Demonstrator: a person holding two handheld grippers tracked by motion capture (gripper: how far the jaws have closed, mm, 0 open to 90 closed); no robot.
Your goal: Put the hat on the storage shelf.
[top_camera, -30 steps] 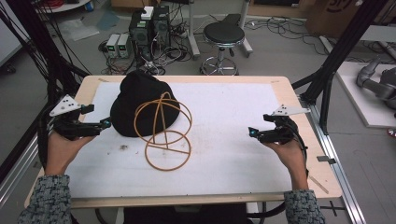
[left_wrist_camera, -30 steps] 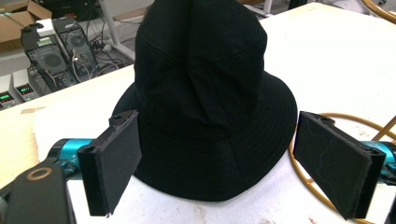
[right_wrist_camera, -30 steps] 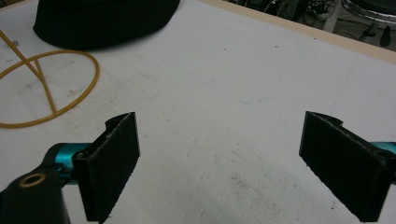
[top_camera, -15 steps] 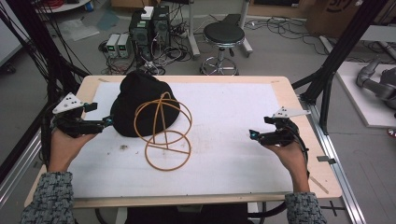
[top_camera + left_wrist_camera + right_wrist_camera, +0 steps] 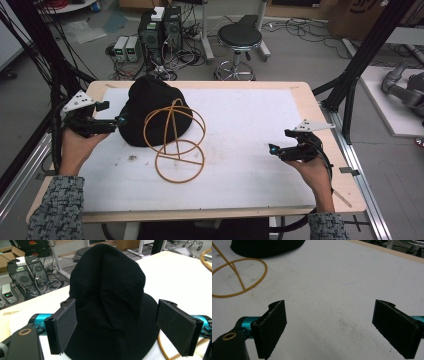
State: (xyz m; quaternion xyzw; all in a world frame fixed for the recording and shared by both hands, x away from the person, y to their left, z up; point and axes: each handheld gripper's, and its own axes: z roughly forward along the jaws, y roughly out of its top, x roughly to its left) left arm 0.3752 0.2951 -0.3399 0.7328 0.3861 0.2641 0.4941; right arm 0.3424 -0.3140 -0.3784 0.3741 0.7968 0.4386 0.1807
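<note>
**Left tongs lined up on a black hat, about to take hold**

A person sits at a wooden table (image 5: 320, 150) covered by a white mat (image 5: 250, 130), with a pair of two-jaw tongs in each hand. A black hat (image 5: 145, 107) sits on the mat toward the far left. Just in front of it, and partly overlapping it from above, stands a hat stand (image 5: 175, 140) made of thin yellowish hoops: a flat ring on the mat with curved hoops rising from it.

The left tongs (image 5: 117, 121) are at the hat's left edge, jaws spread wide. In the left gripper view the hat (image 5: 110, 302) sits between the two black pads (image 5: 65, 325), which flank its brim and lower crown without clearly pressing on the fabric. Whether either pad touches the cloth cannot be told.

The right tongs (image 5: 272, 148) are well apart from the hat, over the bare mat at the right, jaws also spread wide and holding nothing. In the right gripper view the base ring of the stand (image 5: 239, 277) lies far off at upper left.

Judging from this, the step in hand is the approach to grasp the hat. The next move likely calls for closing the left jaws on the crown or brim, firmly enough that the soft fabric does not slip, then lifting it toward the stand. The light stand may shift if nudged, so the right tongs could steady it.
</note>
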